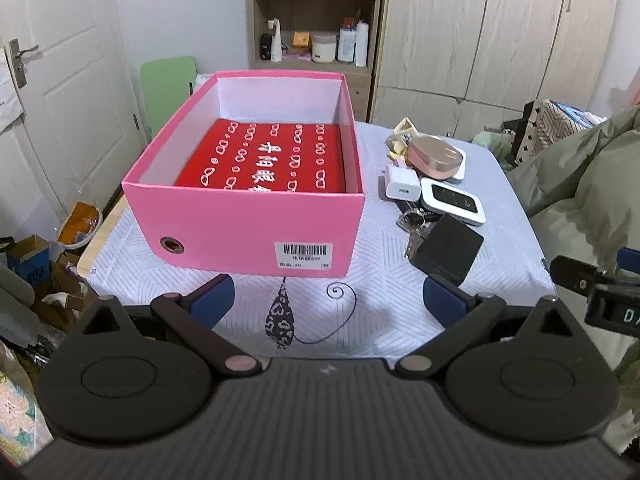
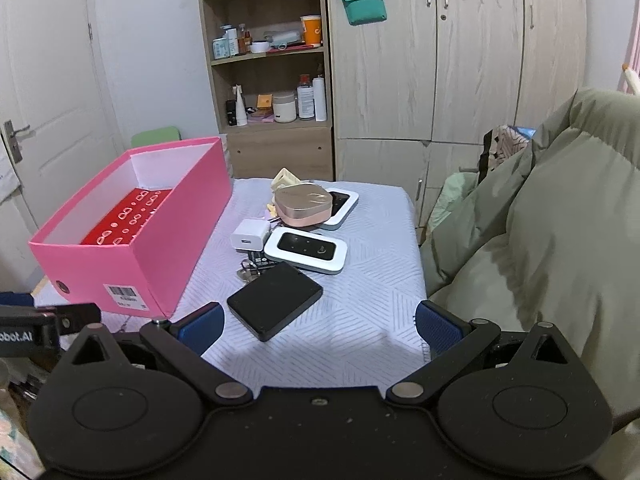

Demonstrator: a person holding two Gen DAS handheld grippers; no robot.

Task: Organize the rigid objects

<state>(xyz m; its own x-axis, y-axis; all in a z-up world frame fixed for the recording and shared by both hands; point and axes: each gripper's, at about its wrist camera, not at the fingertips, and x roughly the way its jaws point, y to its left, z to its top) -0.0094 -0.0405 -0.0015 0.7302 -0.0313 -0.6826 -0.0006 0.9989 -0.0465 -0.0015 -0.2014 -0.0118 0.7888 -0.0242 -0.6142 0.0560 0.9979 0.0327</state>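
A pink box (image 1: 248, 224) (image 2: 160, 248) stands open on the table's left half, with a flat red case (image 1: 268, 160) lying inside. To its right is a pile: a black slab (image 1: 448, 248) (image 2: 276, 304), a white-rimmed router (image 1: 454, 202) (image 2: 306, 252), a white charger (image 1: 402, 190) (image 2: 248, 236), a rose-gold case (image 1: 436, 158) (image 2: 304, 204), keys (image 1: 412, 224) and a cream clip (image 1: 404, 128). My left gripper (image 1: 332, 304) hovers open before the box's front. My right gripper (image 2: 320, 326) hangs open just short of the black slab.
The table (image 1: 380, 304) wears a white patterned cloth. An olive padded coat (image 2: 540, 240) crowds the right side. A shelf unit (image 2: 268, 80) and wardrobes (image 2: 460, 80) stand behind. A door is at the left, and clutter covers the floor (image 1: 36, 280) at the left.
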